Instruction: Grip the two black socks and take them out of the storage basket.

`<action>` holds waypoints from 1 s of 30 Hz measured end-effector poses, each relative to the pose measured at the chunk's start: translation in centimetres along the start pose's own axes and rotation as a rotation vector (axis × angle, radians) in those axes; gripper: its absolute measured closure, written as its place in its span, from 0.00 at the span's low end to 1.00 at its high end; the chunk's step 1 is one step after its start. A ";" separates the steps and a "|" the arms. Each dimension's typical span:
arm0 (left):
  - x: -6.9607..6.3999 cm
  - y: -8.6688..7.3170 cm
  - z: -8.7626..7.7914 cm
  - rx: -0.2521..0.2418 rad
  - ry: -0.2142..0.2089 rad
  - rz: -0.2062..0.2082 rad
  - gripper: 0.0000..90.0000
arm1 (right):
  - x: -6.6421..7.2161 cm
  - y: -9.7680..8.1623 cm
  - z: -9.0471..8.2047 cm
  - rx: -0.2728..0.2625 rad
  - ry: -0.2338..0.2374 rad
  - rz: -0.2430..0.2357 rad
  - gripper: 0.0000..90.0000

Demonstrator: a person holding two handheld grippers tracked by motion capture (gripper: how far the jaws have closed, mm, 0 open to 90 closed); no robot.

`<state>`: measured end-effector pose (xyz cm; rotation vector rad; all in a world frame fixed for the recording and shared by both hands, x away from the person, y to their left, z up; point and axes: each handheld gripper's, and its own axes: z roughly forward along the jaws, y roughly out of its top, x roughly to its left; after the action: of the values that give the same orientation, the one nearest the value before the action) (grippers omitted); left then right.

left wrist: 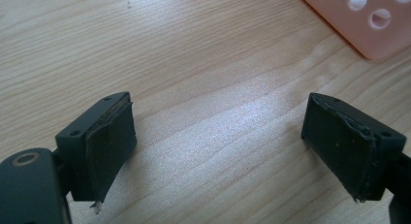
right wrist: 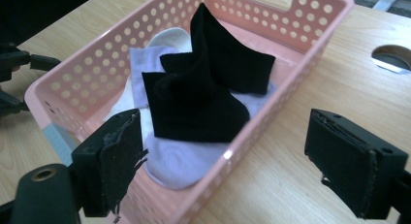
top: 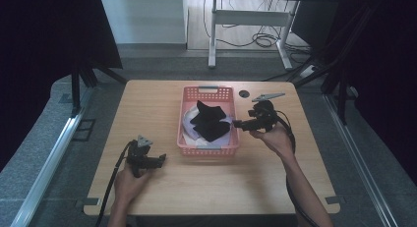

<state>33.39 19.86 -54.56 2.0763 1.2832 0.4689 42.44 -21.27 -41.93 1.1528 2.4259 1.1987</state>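
A pink perforated basket (top: 187, 120) (right wrist: 310, 49) stands in the middle of the wooden table. Black socks (top: 210, 121) (right wrist: 203, 88) lie crumpled on top of pale lilac and white cloth (right wrist: 179, 161) inside it. My right gripper (top: 237, 123) (right wrist: 225, 158) hovers at the basket's right rim, open, jaws wide apart with nothing between them. My left gripper (top: 161, 159) (left wrist: 220, 146) rests low over bare table to the left of the basket's near corner (left wrist: 368, 20), open and empty.
A round cable hole (top: 244, 94) (right wrist: 393, 58) sits in the table behind the right gripper. A grey three-cornered plate (top: 268, 96) shows near it. Bare wood spreads left of and in front of the basket. Black curtains and stand legs flank the table.
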 end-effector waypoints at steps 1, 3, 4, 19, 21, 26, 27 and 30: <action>0.0 0.0 0.0 0.000 0.000 0.000 0.13 | 0.1 0.2 0.3 -0.001 0.006 -0.004 0.16; 0.0 0.0 0.0 0.000 0.000 0.000 0.13 | 0.4 0.7 0.8 0.004 0.009 -0.009 0.17; 0.0 0.0 0.0 0.000 0.000 0.000 0.13 | 0.5 0.9 1.0 0.005 0.009 -0.012 0.18; 0.0 0.0 0.0 0.000 0.000 0.000 0.13 | 1.9 3.0 5.6 0.058 0.024 -0.053 0.20; 0.0 0.0 0.0 0.000 0.000 0.000 0.13 | 2.0 3.1 6.4 0.071 0.027 -0.048 0.20; 0.0 0.0 0.0 0.000 0.000 0.000 0.13 | 2.3 3.4 8.2 0.112 0.006 -0.065 0.21; 0.0 0.0 0.0 0.000 0.000 0.000 0.13 | 2.4 3.4 8.4 0.117 0.007 -0.064 0.21; 0.0 0.0 0.0 0.000 0.000 0.000 0.13 | 2.4 3.4 9.3 0.145 -0.006 -0.069 0.22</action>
<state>33.39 19.86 -54.56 2.0760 1.2834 0.4687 47.18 -12.81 -45.03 1.0988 2.5618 1.0131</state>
